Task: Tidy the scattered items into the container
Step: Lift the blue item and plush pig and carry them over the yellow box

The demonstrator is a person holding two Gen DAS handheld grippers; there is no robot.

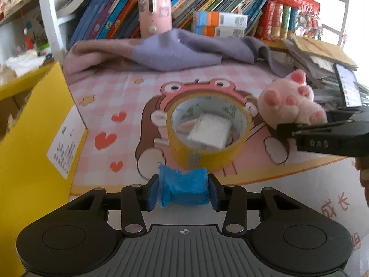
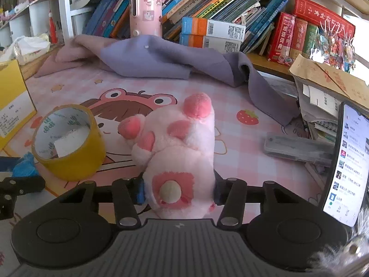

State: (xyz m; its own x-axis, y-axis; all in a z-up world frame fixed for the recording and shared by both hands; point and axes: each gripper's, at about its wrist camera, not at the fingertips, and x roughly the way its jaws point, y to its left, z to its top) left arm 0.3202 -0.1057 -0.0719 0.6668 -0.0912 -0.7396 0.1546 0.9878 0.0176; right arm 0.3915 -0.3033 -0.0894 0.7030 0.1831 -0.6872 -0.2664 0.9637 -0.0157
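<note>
My left gripper [image 1: 183, 190] is shut on a small blue-wrapped packet [image 1: 184, 190], just in front of a yellow tape roll [image 1: 207, 129] standing on the pink mat. A white packet [image 1: 208, 131] lies inside the roll. My right gripper [image 2: 180, 191] is shut on a pink plush pig [image 2: 177, 152], upside down with its feet pointing up. The pig [image 1: 290, 101] and right gripper [image 1: 286, 130] show at the right of the left wrist view. The tape roll [image 2: 69, 143] is left of the pig. A yellow box [image 1: 34, 124], the container, stands at the left.
A purple-and-pink cloth [image 1: 175, 50] lies bunched at the back of the mat. Behind it are leaning books [image 2: 207, 7] and a pink cylinder [image 2: 145, 9]. A lit phone [image 2: 346, 164], a grey case [image 2: 297, 147] and a paper pile [image 2: 327, 85] are at the right.
</note>
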